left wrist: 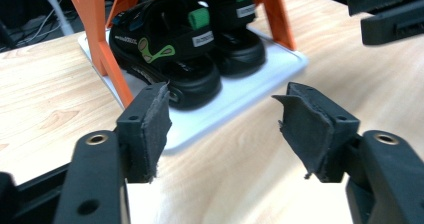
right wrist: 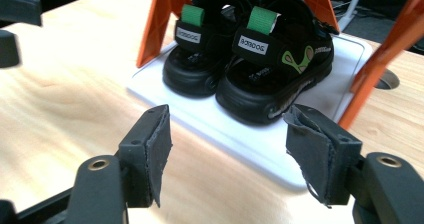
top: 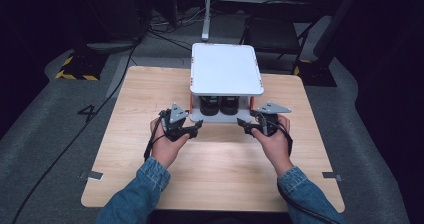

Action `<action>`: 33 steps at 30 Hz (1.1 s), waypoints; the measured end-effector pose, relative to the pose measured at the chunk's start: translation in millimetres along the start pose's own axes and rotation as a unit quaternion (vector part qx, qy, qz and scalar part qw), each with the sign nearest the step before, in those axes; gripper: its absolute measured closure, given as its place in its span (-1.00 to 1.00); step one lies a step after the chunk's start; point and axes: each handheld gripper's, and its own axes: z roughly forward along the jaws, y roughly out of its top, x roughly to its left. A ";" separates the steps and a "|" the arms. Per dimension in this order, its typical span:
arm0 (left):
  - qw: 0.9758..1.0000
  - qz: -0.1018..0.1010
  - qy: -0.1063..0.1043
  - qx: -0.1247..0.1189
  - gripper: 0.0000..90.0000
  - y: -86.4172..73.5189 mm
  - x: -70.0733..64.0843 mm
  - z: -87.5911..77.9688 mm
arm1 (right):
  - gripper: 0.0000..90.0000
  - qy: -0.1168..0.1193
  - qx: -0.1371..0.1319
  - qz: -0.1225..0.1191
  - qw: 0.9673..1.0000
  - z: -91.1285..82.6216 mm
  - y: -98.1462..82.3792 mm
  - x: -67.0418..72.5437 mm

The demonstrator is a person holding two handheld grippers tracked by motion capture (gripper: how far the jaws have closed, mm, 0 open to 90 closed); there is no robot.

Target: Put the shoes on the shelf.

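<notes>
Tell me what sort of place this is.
Probably a lab or recording studio: a light wooden table on grey carpet with yellow-black hazard tape, loose black cables and dark surroundings.

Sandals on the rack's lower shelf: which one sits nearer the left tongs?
The sandal on the person's left of the pair, the one whose green-logo side faces the left tongs. The other sandal stands beyond it.

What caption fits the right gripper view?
Open right gripper faces two black sandals on a white tray.
</notes>
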 end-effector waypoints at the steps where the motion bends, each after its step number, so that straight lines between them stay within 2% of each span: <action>1: 1.000 0.006 -0.008 0.005 -0.22 -0.9 0.5 -5.7 | -0.28 0.007 -0.003 0.007 1.000 -5.7 -0.5 -1.7; 4: 1.000 0.006 -0.008 0.015 -0.27 -5.8 2.8 -22.9 | -0.36 0.029 -0.016 0.025 0.999 -22.7 -3.7 -7.8; 10: 1.000 0.004 -0.003 0.024 -0.36 -19.3 16.7 -60.8 | -0.47 0.038 -0.036 0.015 0.999 -57.7 -14.1 -24.7; 12: 1.000 0.005 0.005 0.030 -0.36 -26.2 23.5 -70.9 | -0.53 0.046 -0.033 0.014 0.998 -67.1 -18.9 -30.5; 15: 0.999 -0.013 0.025 0.021 -0.35 -39.2 37.3 -82.4 | -0.58 0.051 -0.026 0.019 0.998 -79.5 -28.6 -41.3; 17: 0.999 -0.017 0.027 0.034 -0.32 -44.8 43.6 -88.4 | -0.63 0.063 -0.011 0.020 0.998 -86.3 -33.3 -48.6; 19: 0.998 -0.032 0.015 0.053 -0.32 -49.7 50.4 -94.3 | -0.63 0.063 0.001 0.014 0.998 -94.0 -37.6 -53.1; 21: 0.995 -0.044 0.012 0.088 -0.34 -54.9 57.4 -96.2 | -0.64 0.067 0.025 0.005 0.997 -100.2 -41.5 -56.4; 22: 0.994 -0.053 0.019 0.098 -0.34 -57.9 60.0 -95.7 | -0.64 0.070 0.039 0.005 0.997 -102.3 -44.2 -58.2; 24: 0.992 -0.055 0.028 0.110 -0.37 -63.1 65.4 -93.7 | -0.64 0.062 0.050 0.017 0.997 -104.5 -51.6 -62.4; 26: 0.990 -0.059 0.021 0.126 -0.37 -66.6 67.3 -91.1 | -0.64 0.053 0.058 0.027 0.997 -104.1 -60.3 -66.0; 28: 0.988 -0.049 0.017 0.145 -0.41 -69.3 67.9 -88.1 | -0.64 0.040 0.068 0.030 0.996 -101.8 -70.5 -70.6; 30: 0.987 -0.036 0.017 0.153 -0.42 -71.9 69.1 -85.5 | -0.61 0.035 0.085 0.038 0.995 -98.8 -78.4 -74.1; 32: 0.987 -0.042 0.016 0.156 -0.43 -76.2 71.5 -82.3 | -0.60 0.035 0.105 0.040 0.993 -92.0 -87.5 -77.2; 33: 0.985 -0.045 0.019 0.164 -0.44 -78.3 73.0 -80.9 | -0.61 0.032 0.109 0.039 0.993 -87.5 -91.7 -78.9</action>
